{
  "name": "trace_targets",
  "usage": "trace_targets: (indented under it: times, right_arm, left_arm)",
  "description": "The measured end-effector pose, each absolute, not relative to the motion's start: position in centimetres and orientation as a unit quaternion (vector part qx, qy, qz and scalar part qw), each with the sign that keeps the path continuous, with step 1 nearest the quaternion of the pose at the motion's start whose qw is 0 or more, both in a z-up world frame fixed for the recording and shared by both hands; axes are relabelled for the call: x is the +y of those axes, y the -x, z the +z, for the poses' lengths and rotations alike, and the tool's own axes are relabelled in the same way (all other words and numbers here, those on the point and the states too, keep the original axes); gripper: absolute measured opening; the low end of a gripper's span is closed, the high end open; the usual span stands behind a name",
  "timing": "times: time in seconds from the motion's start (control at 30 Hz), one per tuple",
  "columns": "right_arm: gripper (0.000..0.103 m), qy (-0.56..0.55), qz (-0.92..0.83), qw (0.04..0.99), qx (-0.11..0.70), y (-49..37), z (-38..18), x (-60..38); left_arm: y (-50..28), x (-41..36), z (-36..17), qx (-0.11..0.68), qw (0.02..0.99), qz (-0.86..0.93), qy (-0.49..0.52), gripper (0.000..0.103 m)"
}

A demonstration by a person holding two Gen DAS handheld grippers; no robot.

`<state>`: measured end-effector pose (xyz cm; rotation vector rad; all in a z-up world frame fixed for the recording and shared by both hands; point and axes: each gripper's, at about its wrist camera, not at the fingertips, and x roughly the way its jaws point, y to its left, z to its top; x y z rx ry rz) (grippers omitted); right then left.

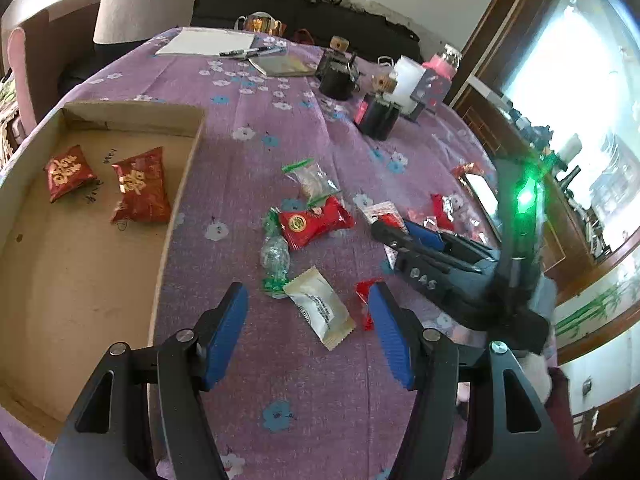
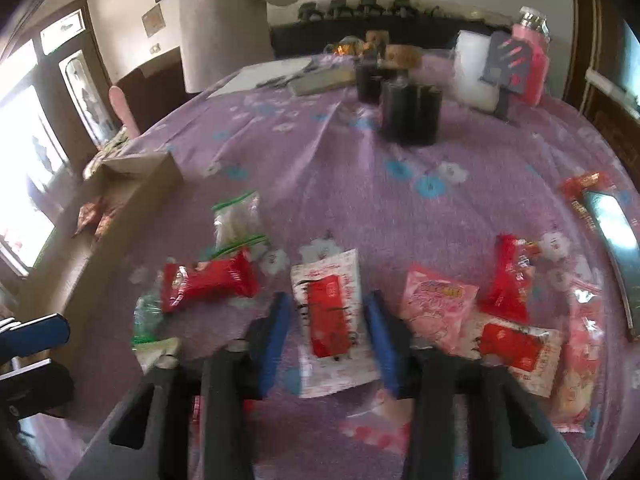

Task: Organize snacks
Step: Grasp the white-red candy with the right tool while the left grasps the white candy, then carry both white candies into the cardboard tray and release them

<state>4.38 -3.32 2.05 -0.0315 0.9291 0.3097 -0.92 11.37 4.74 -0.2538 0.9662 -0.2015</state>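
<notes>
A cardboard box (image 1: 80, 280) at the left holds two red gold-printed packets (image 1: 68, 172) (image 1: 140, 192). Loose snacks lie on the purple floral cloth. My left gripper (image 1: 308, 288) is open, just above the cloth, with a cream packet (image 1: 320, 308) lying loose between its fingers and a small red packet (image 1: 364, 300) behind the right one. My right gripper (image 2: 328, 298) is narrowed onto a white packet with a red label (image 2: 332, 320), its blue pads against the packet's two long edges; this view is blurred. The same gripper (image 1: 378, 228) shows at the right in the left wrist view.
Other packets lie around: red (image 2: 208, 280), pink (image 2: 438, 312), red (image 2: 508, 280), clear with green ends (image 1: 312, 178). Black jars (image 2: 408, 112) and a white container (image 2: 476, 72) stand mid-table. A person in grey (image 2: 224, 24) stands at the far side. A shiny flat slab (image 2: 616, 248) lies at right.
</notes>
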Motion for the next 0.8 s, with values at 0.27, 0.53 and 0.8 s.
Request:
trace_targets:
  times: [0.27, 0.53, 0.8]
  right_arm:
    - [0.027, -0.046, 0.147, 0.883, 0.444, -3.9, 2.8, -6.3]
    - [0.027, -0.062, 0.154, 0.886, 0.432, -3.8, 3.6, -7.0]
    - [0.027, -0.083, 0.161, 0.894, 0.411, -3.6, 4.5, -7.8]
  left_arm:
    - [-0.7, 9.0, 1.8, 0.486, 0.865, -0.076, 0.1, 0.061]
    - [-1.1, 6.6, 0.7, 0.471, 0.88, -0.05, 0.017, 0.032]
    - [0.9, 8.2, 3.1, 0.454, 0.883, -0.086, 0.075, 0.029]
